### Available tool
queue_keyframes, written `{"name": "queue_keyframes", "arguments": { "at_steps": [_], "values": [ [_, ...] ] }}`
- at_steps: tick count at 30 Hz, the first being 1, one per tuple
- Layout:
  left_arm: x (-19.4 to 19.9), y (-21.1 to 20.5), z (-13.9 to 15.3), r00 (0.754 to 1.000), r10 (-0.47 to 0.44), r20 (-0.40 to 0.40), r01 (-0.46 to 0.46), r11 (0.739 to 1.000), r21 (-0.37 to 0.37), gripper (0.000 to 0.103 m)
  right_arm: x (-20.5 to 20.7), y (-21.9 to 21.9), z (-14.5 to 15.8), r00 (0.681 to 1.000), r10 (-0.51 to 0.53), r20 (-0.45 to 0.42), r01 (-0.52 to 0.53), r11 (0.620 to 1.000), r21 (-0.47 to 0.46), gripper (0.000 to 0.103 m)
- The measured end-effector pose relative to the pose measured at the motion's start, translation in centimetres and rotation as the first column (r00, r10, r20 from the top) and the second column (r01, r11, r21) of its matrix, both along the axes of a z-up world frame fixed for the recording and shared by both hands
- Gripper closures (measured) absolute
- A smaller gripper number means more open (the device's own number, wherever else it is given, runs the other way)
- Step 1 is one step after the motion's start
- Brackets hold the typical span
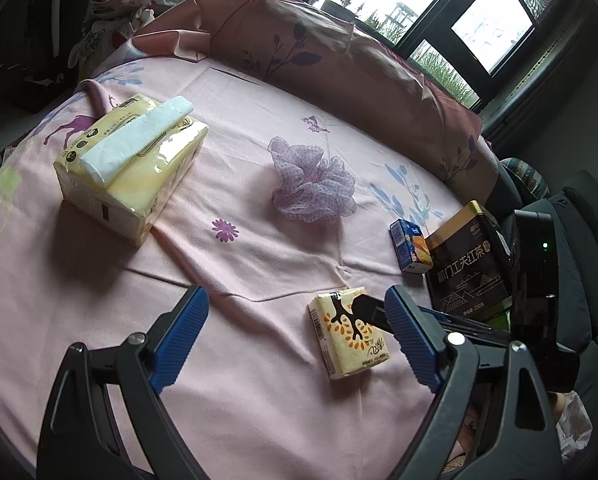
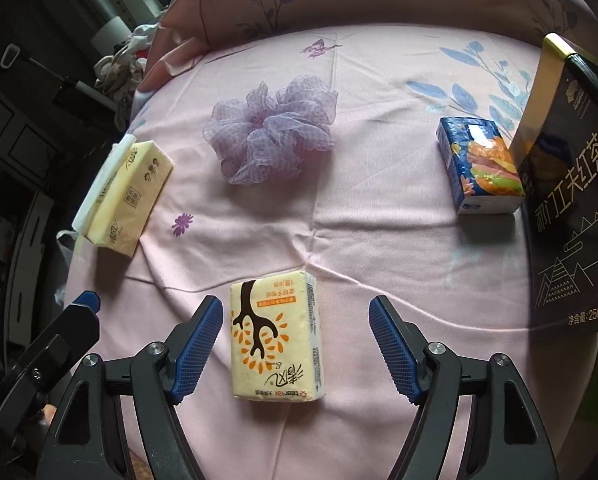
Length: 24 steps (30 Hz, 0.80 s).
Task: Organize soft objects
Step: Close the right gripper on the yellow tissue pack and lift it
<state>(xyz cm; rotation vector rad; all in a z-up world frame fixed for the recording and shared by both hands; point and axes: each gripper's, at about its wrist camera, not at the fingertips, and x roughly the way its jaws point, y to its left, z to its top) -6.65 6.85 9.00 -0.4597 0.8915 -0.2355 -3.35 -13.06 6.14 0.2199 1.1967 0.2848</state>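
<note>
Here:
- The bed [image 2: 379, 208], covered by a pink sheet printed with flowers and leaves, carries everything.
- The large yellow tissue pack [image 1: 131, 168] lies at the far left, a white tissue sticking out of its top.
- The dark tea box [image 2: 571, 216] stands at the right edge.
- The purple mesh bath pouf [image 2: 273, 128] sits mid-bed, well apart from the packs.
- The small yellow pocket tissue pack [image 2: 277, 340] lies flat between the fingers of my right tool [image 2: 297, 350], which is spread wide and not touching it.
- The blue pocket tissue pack [image 2: 481, 166] rests just beside the tea box.
- My left tool [image 1: 295, 336] is also wide open, holding nothing.
</note>
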Motion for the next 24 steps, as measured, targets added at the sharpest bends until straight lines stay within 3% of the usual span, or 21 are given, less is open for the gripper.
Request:
{"name": "queue_keyframes", "arguments": {
  "at_steps": [6, 10, 14, 20, 24],
  "values": [
    [0.5, -2.6, -1.3, 0.996, -0.069, -0.053, 0.069, 0.998, -0.014, 0.024, 0.4, -2.7, 0.4, 0.997, -0.05, 0.052, 0.043, 0.991, 0.128, 0.028],
    [0.4, -4.1, -1.7, 0.993, -0.104, -0.062, 0.105, 0.994, 0.008, 0.024, -0.1, -2.8, 0.7, 0.997, -0.041, 0.06, 0.03, 0.985, 0.171, 0.04],
    [0.5, -5.0, -2.3, 0.991, -0.111, -0.078, 0.114, 0.993, 0.033, 0.025, 0.1, -3.1, -0.5, 0.999, -0.039, 0.001, 0.038, 0.975, 0.218, 0.052],
    [1.0, -5.9, -3.7, 0.982, -0.135, -0.129, 0.139, 0.99, 0.02, 0.025, 0.8, -3.1, -2.3, 0.996, -0.017, -0.091, 0.045, 0.949, 0.313, 0.052],
    [1.4, -6.6, -4.7, 0.976, -0.14, -0.166, 0.147, 0.989, 0.032, 0.027, 1.1, -2.3, -3.7, 0.99, -0.017, -0.14, 0.057, 0.956, 0.287, 0.052]
  ]
}}
